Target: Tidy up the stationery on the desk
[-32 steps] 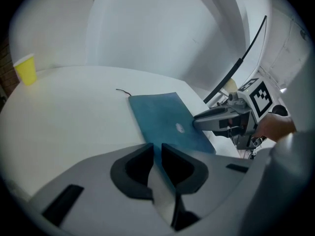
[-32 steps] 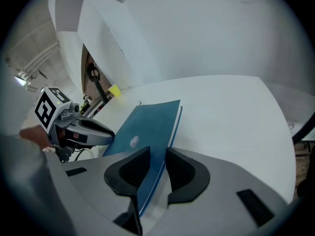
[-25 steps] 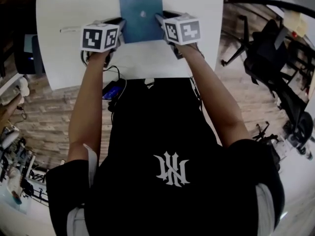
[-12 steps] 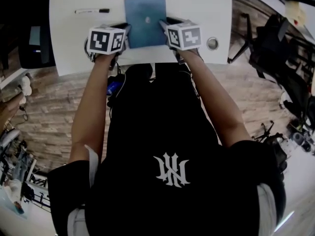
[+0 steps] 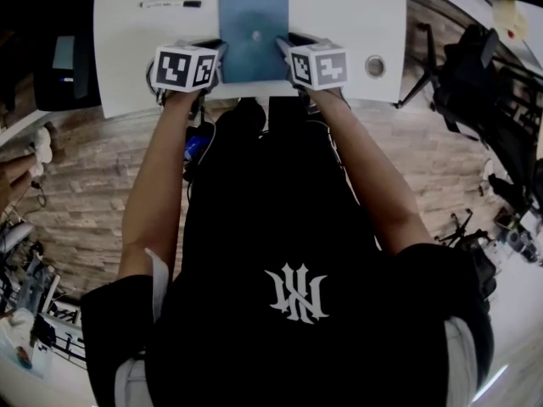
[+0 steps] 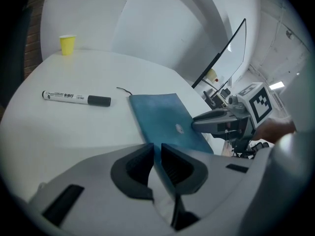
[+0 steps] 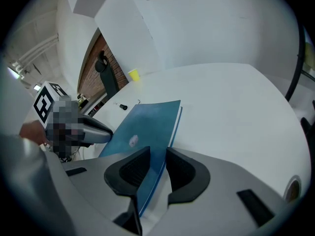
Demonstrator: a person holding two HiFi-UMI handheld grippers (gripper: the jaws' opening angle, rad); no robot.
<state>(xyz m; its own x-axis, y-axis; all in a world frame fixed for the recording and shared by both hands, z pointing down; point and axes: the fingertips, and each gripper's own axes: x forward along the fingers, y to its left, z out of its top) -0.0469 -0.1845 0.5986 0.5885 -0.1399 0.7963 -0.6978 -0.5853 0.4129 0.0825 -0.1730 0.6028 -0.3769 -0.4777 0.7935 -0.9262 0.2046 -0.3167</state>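
Left gripper (image 6: 157,154): jaws are clamped on the left edge of the blue notebook (image 5: 253,34). Right gripper (image 7: 156,165): jaws grip its right edge. The notebook is cover up, between the two, over the near middle of the white desk (image 5: 339,15). A black-capped marker (image 5: 170,4) lies near its far left corner. A yellow cup (image 6: 67,44) stands well apart.
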